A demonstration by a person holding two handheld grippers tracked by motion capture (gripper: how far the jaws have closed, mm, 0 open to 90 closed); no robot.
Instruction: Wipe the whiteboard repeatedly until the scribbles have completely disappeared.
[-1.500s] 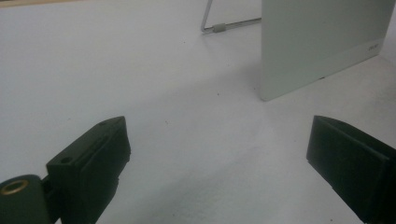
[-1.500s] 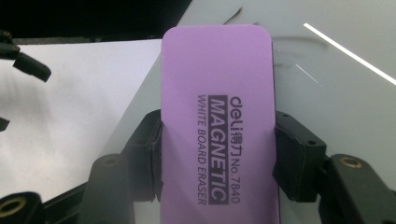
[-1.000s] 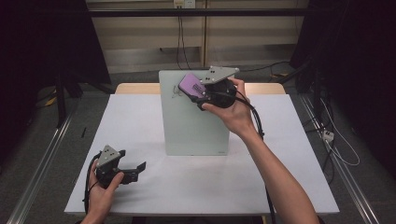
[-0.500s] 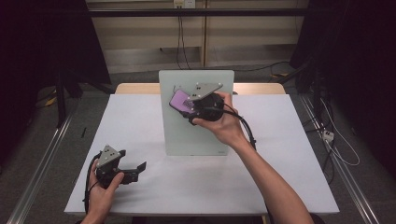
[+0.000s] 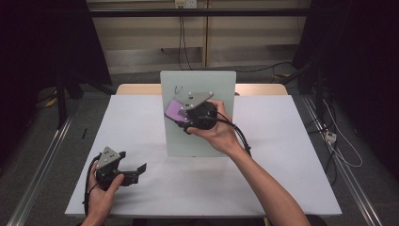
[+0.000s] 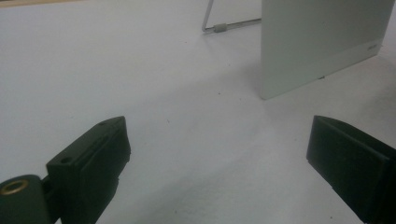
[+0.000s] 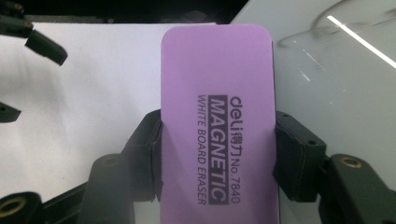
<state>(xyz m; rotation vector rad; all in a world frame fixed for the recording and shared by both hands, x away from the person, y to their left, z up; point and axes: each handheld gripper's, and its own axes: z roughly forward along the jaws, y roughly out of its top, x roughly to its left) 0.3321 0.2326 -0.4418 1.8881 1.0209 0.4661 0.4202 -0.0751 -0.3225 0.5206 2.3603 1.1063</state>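
Eraser in my right claw, held against the upright board

My right claw [image 5: 181, 113] pinches the purple eraser [image 7: 217, 116] across its narrow width, jaws pressed on its two long edges, so its long axis runs straight out ahead of the claw. In the high view the eraser [image 5: 176, 110] sits over the board's [image 5: 197, 82] left half, near mid-height; whether it touches the surface I cannot tell. Faint marks [image 7: 327, 28] lie up and to the eraser's right in the right claw view, so I judge the next wipe should carry that way. My left claw [image 5: 134, 169] rests spread and empty on the bench [image 5: 282, 155], well apart from the board, so the right hand is the nearer one.
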